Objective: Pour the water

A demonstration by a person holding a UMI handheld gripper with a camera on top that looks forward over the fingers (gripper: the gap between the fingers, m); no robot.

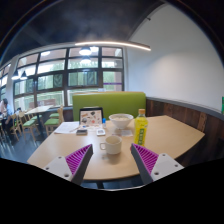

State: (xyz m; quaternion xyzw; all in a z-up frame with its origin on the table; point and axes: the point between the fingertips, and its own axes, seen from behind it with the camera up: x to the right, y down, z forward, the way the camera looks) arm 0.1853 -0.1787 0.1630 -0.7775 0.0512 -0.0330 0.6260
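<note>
Gripper [113, 160] hovering open before a white cup [110, 145].

The cup is sitting on the wooden table [170, 135] between the spread purple pads [146, 157], contents unseen; a white bowl [121, 122] and a yellow carton [141, 129] are standing just beyond, a green sofa [105, 103] behind.

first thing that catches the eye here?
The white cup standing on the round wooden table just ahead of the open jaws of the gripper. Right of it stands a yellow-green bottle, with a white bowl behind and a green sofa beyond the table.
</note>
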